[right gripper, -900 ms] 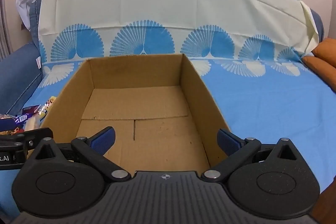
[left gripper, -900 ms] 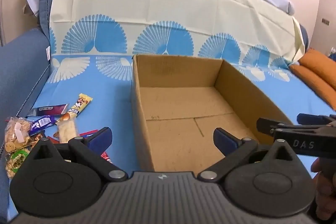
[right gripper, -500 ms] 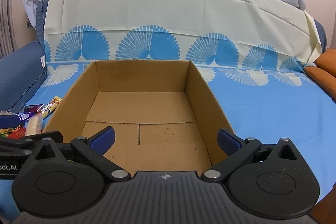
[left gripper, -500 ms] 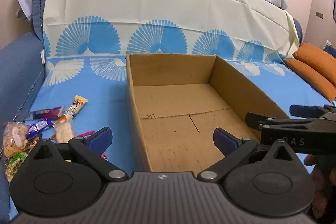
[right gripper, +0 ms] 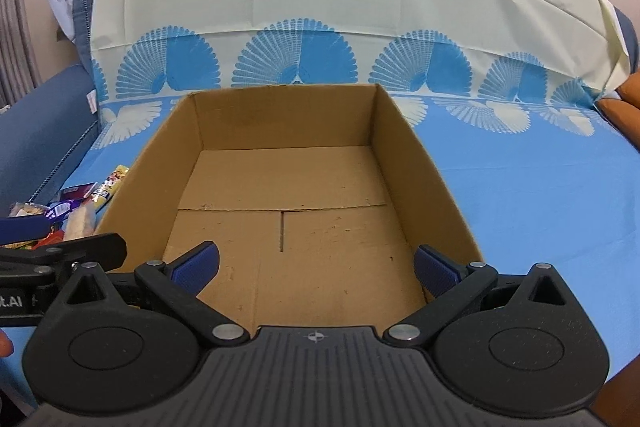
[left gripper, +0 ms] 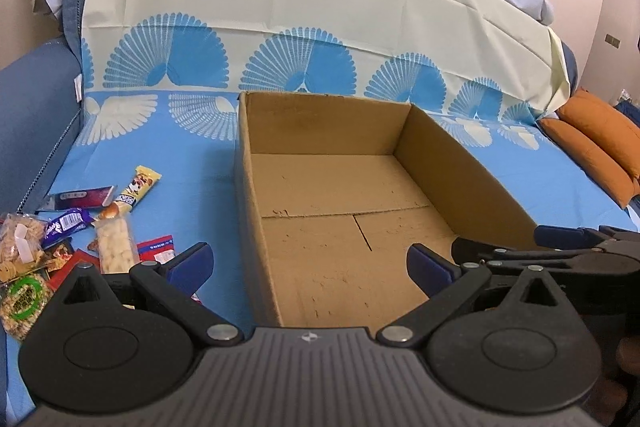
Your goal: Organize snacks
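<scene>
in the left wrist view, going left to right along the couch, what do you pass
blue armrest → snack pile → cardboard box → right gripper → orange cushions

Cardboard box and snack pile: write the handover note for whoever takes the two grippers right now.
Left gripper: jaws wide open, nothing between them, hovering over the near left edge of the cardboard box.
Right gripper: jaws wide open, holding nothing, aimed into the box.
Box sits on the blue sheet, with nothing in it.
Snack pile lies on the sheet left of the box; a yellow bar is farthest back.
Done: nothing packed yet.
Left: pick up each snack and place it in the box.
</scene>
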The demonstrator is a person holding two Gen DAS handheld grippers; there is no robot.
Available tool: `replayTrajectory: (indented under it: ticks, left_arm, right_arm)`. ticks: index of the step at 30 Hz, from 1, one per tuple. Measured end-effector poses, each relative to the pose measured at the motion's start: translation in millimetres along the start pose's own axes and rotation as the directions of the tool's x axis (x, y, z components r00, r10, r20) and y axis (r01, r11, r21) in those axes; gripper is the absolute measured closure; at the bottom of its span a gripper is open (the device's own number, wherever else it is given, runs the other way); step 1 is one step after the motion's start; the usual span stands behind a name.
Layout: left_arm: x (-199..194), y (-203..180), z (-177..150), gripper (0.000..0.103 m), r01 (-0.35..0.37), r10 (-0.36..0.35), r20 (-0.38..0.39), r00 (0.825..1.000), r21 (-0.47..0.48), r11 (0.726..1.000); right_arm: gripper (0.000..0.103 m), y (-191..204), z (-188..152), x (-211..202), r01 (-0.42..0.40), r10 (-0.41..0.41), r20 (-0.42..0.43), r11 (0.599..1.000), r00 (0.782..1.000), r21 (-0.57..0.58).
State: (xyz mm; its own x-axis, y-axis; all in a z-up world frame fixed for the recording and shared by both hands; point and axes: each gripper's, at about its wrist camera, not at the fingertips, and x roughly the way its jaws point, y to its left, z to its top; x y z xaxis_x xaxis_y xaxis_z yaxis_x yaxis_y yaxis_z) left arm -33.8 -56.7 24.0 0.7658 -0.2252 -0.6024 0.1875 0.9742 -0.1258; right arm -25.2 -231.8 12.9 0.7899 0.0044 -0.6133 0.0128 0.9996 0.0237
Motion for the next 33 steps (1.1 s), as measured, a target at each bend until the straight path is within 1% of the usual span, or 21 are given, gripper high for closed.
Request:
replayTrajectory:
  ticks: [2, 8, 13, 17, 19, 21, 23, 29, 30, 31, 32, 33]
  left_arm:
    - [2.3, -1.9, -0.3, 0.0, -0.005, 0.005, -0.018, 1.0, 0.002, 1.0]
    - [5.4, -2.5, -2.6, 0.0, -0.017, 0.017, -0.034, 0.999, -0.002, 1.0]
    - [7.1, -2.3, -3.4, 0.0, -0.016, 0.015, -0.043, 0.999, -0.003, 1.0]
    - [7.1, -2.8, -2.6, 0.0, -0.008, 0.008, -0.047, 0.999, -0.005, 1.0]
    - [7.0, -3.4, -2.4, 0.0, -0.007, 0.006, -0.045, 0.999, -0.005, 1.0]
    - [6.8, -3.7, -2.3, 0.0, -0.005, 0.005, -0.044, 0.999, -0.006, 1.0]
    - [5.5, -3.1, -2.3, 0.0, 0.01, -0.01, -0.037, 0.999, -0.006, 1.0]
    - [-3.1, -1.0, -3.3, 0.0, 0.052, -0.052, 0.01, 0.999, 0.0, 0.999]
    - [-4.2, -0.1, -3.6, 0.0, 0.054, -0.054, 0.015, 0.998, -0.002, 0.999]
    - [-5.3, 1.3, -3.6, 0.004, 0.058, -0.058, 0.019, 0.998, -0.006, 0.998]
    - [-6.8, 3.1, -3.1, 0.014, 0.066, -0.065, 0.024, 0.998, -0.012, 0.998]
    - [-9.0, 4.9, -2.7, 0.022, 0.066, -0.065, 0.033, 0.997, -0.018, 0.998]
  right_arm:
    - [0.001, -2.2, 1.5, 0.0, 0.002, -0.002, -0.015, 1.0, 1.0, 0.008]
    - [0.001, -5.1, -1.1, -1.0, -0.018, 0.018, 0.009, 1.0, 1.0, 0.01]
    - [0.008, -4.2, -1.2, -1.9, -0.018, 0.018, -0.001, 1.0, 1.0, -0.001]
    - [0.017, -4.1, -1.7, -2.8, -0.021, 0.021, 0.01, 1.0, 1.0, 0.001]
    - [0.018, -3.6, -1.8, -2.9, -0.023, 0.023, 0.017, 1.0, 1.0, -0.001]
    - [0.026, -1.9, -1.9, -3.5, -0.021, 0.021, 0.025, 1.0, 0.999, -0.007]
    - [0.03, -0.9, -2.9, -4.7, -0.018, 0.018, 0.037, 1.0, 0.999, -0.009]
    - [0.051, 3.1, -2.2, -8.6, -0.027, 0.028, 0.072, 1.0, 0.997, -0.017]
    - [0.052, 4.4, -2.9, -9.7, -0.032, 0.033, 0.077, 0.999, 0.996, -0.02]
    - [0.052, 5.6, -2.3, -10.5, -0.037, 0.039, 0.081, 0.999, 0.996, -0.023]
    - [0.052, 7.1, -1.3, -11.2, -0.042, 0.045, 0.085, 0.999, 0.995, -0.029]
    - [0.053, 8.9, -1.2, -12.4, -0.049, 0.052, 0.091, 0.998, 0.994, -0.035]
